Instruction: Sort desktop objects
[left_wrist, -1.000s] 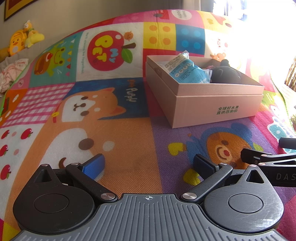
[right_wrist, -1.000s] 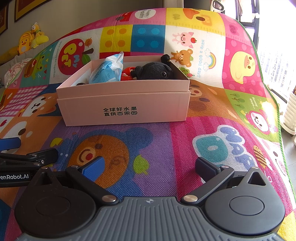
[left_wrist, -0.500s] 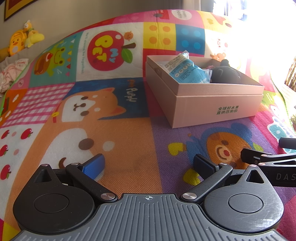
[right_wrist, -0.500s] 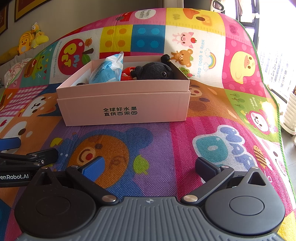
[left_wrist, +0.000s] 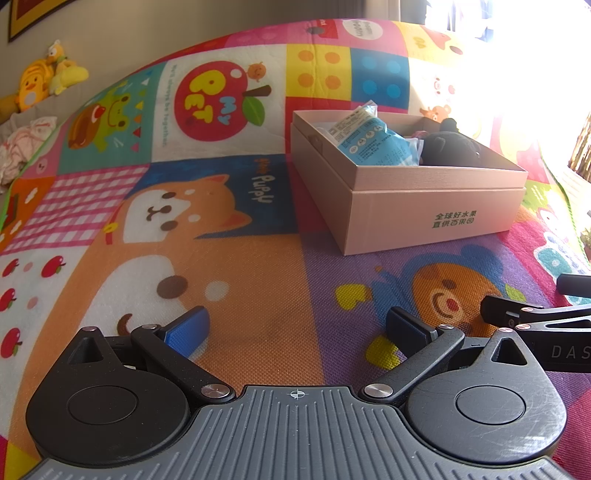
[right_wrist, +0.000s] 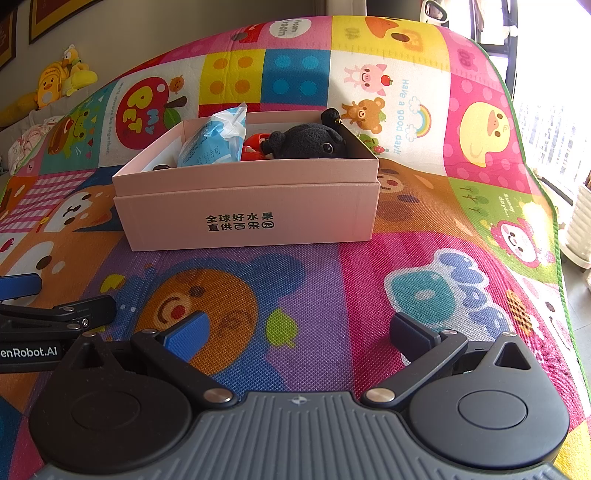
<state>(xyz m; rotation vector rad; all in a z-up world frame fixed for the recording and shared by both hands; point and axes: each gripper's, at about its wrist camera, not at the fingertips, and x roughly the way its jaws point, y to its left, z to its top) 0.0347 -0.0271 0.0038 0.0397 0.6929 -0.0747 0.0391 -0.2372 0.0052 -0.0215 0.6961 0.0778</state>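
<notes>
A pink cardboard box (left_wrist: 436, 218) (right_wrist: 251, 218) stands on the colourful play mat. In it lie a blue plastic packet (left_wrist: 373, 142) (right_wrist: 216, 142), a black plush toy (left_wrist: 448, 149) (right_wrist: 306, 142) and a red item (right_wrist: 253, 147). My left gripper (left_wrist: 297, 325) is open and empty, low over the mat, in front and to the left of the box. My right gripper (right_wrist: 299, 330) is open and empty, low over the mat in front of the box. Each gripper shows at the edge of the other's view.
The play mat (left_wrist: 155, 221) covers the surface and curves up at the back. Yellow plush toys (left_wrist: 40, 79) (right_wrist: 61, 83) and a pale cloth (left_wrist: 22, 144) lie beyond its far left edge. The mat's right edge (right_wrist: 554, 229) drops to the floor near a white pot (right_wrist: 581, 229).
</notes>
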